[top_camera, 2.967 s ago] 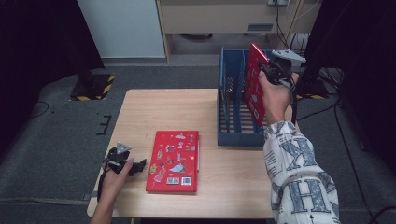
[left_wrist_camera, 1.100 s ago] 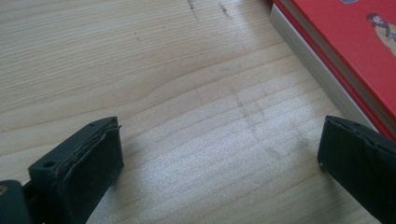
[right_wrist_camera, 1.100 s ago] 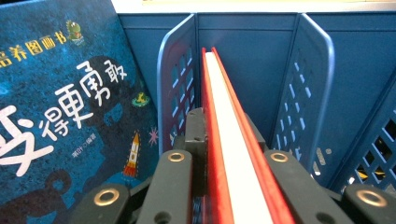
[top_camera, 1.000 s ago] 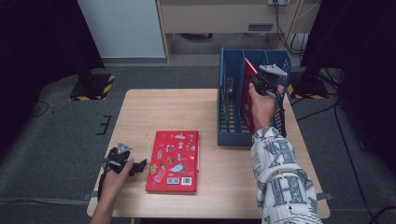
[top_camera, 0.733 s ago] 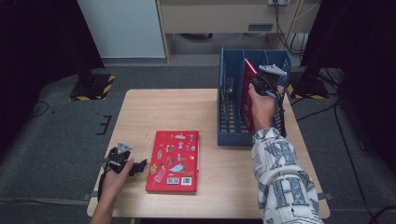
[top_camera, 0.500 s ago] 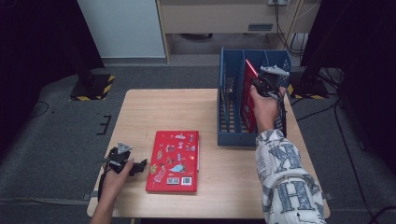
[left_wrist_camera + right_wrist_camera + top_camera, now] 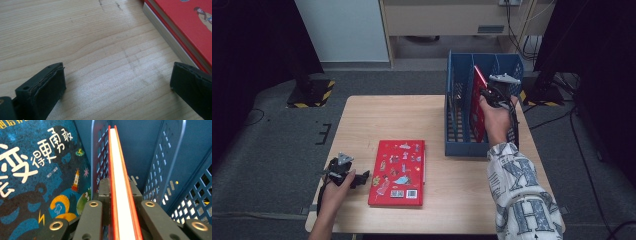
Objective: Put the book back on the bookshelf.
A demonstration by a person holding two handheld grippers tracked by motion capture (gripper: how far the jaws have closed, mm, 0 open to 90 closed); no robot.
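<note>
Pale wood-grain surface [image 7: 432, 120], grey floor around. Blue perforated plastic rack [image 7: 457, 125] at far right edge; right tongs [image 7: 490, 95] clenched on a thin red book [image 7: 477, 107] w/ white page edge, upright in a rack slot, blue illustrated book [image 7: 37, 182] next slot. Left tongs [image 7: 117, 87] released, low over bare wood just beside a flat red book [image 7: 398, 172]; centre of surface open.

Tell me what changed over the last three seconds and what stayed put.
The right gripper, shut on the red book throughout, brought it from above the blue rack down into a slot, standing on edge. The left gripper stayed open beside the flat red book on the table.
</note>
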